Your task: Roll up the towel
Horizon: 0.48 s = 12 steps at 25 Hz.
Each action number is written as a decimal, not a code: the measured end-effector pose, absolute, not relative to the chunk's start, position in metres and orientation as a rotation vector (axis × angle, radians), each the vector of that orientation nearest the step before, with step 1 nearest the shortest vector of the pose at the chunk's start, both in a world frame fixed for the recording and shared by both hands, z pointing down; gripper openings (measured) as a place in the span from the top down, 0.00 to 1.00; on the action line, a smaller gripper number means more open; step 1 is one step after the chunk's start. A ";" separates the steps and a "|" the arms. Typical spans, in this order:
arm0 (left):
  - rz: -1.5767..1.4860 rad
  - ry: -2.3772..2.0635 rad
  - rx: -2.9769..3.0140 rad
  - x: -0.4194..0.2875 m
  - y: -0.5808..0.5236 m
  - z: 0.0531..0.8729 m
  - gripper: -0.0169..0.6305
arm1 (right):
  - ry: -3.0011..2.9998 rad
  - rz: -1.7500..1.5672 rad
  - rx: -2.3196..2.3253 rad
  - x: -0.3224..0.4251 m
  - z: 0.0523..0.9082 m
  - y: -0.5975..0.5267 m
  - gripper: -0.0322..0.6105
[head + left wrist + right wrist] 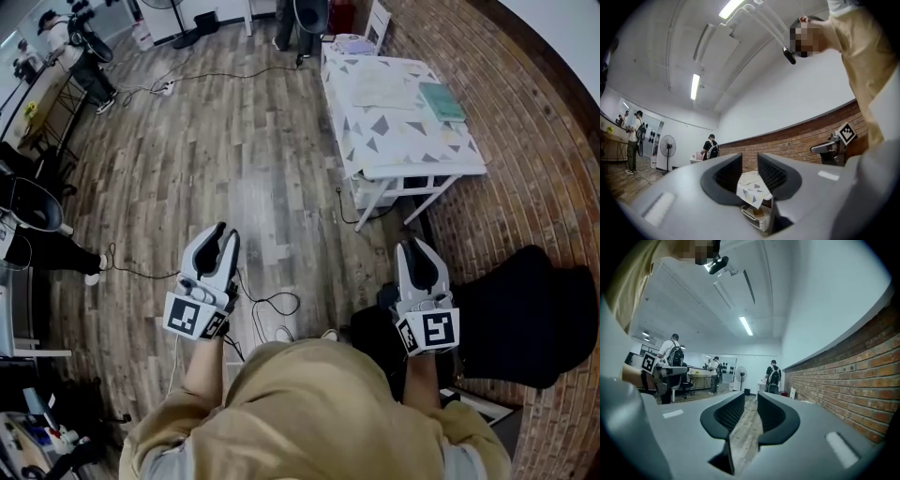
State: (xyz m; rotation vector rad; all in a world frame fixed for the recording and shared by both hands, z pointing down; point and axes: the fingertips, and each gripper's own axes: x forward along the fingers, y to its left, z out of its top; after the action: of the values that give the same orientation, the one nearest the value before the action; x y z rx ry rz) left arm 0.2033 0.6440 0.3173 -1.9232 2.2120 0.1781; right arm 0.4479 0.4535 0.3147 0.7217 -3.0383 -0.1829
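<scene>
Pale cloth, most likely the towel [380, 84], lies flat and unrolled on top of the desk [412, 155]. The desk is covered with a white sheet printed with grey triangles. A green book [442, 101] lies on the same desk, just beside the towel, on the side nearer to the brick wall [534, 141]. The desk stands against this wall, on the wooden floor [234, 150].

Both grippers are well apart from the desk and touch nothing on it. The left gripper [225, 236] is held over the floor. Its jaws are drawn together with only a thin slit between them, and nothing is inside. In the left gripper view the desk [751, 190] shows far off behind this slit. The right gripper [419, 247] is closer to the wall than the left one. Its jaws stand slightly apart and are empty; only floor is seen between them in the right gripper view [751, 401].

A person with a backpack [711, 149] stands beyond the desk, and a fan [668, 146] stands farther from it.
</scene>
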 end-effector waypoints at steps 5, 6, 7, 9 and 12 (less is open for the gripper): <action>0.131 2.158 -1.929 0.190 0.656 0.312 0.61 | -3.025 -0.132 0.733 0.447 0.312 0.436 0.46; 0.122 2.151 -1.923 0.187 0.659 0.311 0.61 | -3.012 -0.131 0.732 0.447 0.312 0.434 0.44; 0.106 2.141 -1.902 0.183 0.664 0.308 0.61 | -3.004 -0.126 0.728 0.447 0.314 0.433 0.44; 0.084 2.138 -1.845 0.169 0.672 0.302 0.59 | -3.005 -0.111 0.722 0.445 0.315 0.433 0.43; 0.151 2.208 -1.786 0.136 0.685 0.301 0.19 | -3.003 -0.117 0.733 0.437 0.310 0.439 0.31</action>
State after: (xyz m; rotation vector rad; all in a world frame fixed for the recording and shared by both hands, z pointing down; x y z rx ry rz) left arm 0.1364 0.6847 0.3014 -1.7865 2.2080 0.1509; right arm 0.4367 0.4393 0.3101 0.7325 -3.0034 -0.1173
